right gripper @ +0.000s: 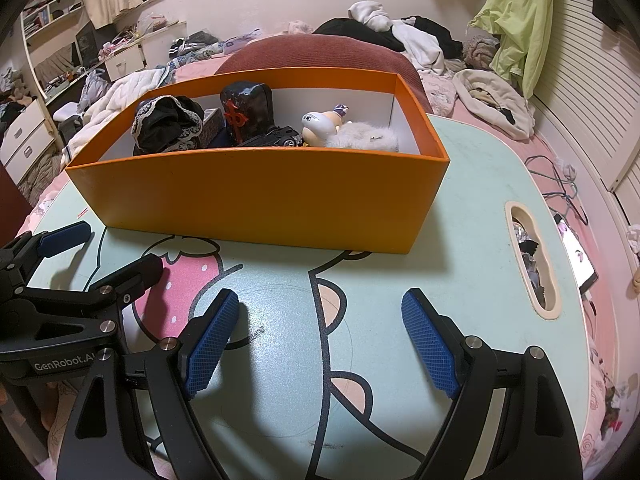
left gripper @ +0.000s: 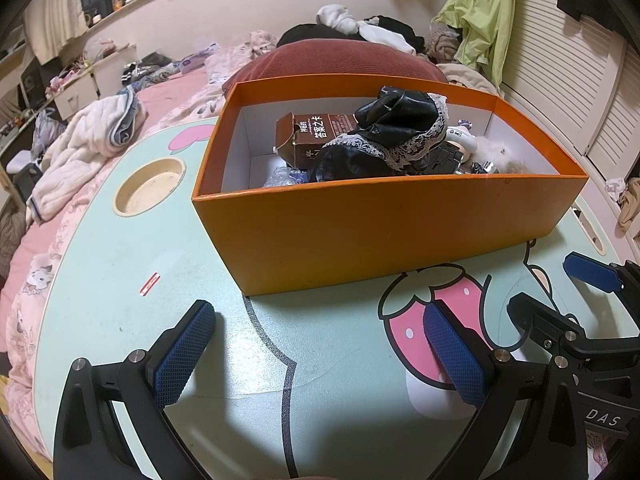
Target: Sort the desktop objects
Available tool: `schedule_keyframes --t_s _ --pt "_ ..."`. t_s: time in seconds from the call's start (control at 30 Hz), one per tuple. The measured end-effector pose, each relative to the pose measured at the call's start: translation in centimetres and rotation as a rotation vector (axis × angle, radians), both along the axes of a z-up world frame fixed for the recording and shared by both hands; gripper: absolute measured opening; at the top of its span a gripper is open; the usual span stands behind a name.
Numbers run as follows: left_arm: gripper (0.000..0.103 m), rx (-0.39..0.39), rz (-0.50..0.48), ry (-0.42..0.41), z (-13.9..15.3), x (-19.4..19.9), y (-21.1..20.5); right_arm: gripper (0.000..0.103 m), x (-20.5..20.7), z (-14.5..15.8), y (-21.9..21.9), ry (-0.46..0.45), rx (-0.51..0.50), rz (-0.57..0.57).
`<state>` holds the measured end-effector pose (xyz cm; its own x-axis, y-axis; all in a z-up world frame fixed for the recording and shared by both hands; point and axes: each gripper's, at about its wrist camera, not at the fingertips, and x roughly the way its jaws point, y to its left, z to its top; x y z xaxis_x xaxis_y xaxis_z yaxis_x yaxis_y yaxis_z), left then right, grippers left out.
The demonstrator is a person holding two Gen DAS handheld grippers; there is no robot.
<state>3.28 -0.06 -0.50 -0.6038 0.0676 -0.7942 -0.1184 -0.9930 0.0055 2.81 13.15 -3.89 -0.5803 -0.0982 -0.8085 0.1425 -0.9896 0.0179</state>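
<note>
Both cameras sit low over the table [left gripper: 120, 264], near its front edge, and look forward across it toward the bed behind. The left view sees the box [left gripper: 360, 232] a little from the left, the right view a little from the right. Both share the box [right gripper: 256, 196] and the table [right gripper: 472, 208].

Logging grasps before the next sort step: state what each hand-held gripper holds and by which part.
Nothing is held. The left hand-held gripper and right hand-held gripper are both open above the table, in front of the orange box.
</note>
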Motion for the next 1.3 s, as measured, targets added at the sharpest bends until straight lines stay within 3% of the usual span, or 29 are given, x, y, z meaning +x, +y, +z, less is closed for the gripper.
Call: schedule_keyframes --t_s 1.3 --pt "0.103 0.0 0.0 0.0 -0.02 0.04 0.09 0.084 0.06 0.02 -0.02 0.0 0.0 0.0"
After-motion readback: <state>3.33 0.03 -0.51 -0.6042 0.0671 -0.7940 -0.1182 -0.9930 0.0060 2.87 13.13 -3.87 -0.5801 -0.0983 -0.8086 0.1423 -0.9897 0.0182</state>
